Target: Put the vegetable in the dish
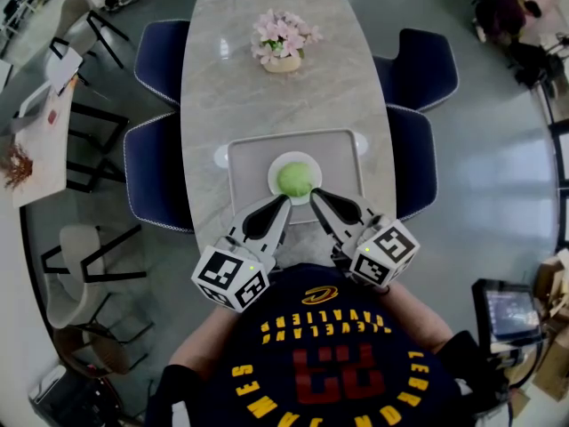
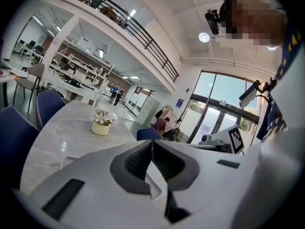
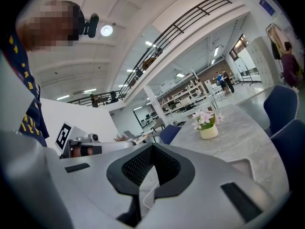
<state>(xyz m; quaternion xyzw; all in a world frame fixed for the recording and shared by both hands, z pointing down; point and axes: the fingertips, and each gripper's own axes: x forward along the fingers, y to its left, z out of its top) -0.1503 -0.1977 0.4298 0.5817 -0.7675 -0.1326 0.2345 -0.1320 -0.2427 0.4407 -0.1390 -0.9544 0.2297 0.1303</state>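
**Both claws shut and empty, vegetable in the dish**

The left gripper [image 1: 285, 200] has its jaws pressed together with nothing between them; so has the right gripper [image 1: 314, 192]. Their tips point in from the near side, close by the near rim of the white dish [image 1: 272, 175]. The green vegetable [image 1: 295, 179] lies in that dish, which sits on a grey tray [image 1: 249, 154] on the marble table [image 1: 267, 105]. Farther along stands a flower pot [image 1: 283, 44].

Bright, even light fills the hall. A ceiling lamp [image 2: 204, 37] flares white, and daylight comes through the tall windows [image 2: 217, 97]. The marble table [image 1: 222, 78] has a soft sheen and only faint shadows. All three views bulge, with curved lines and black corners.
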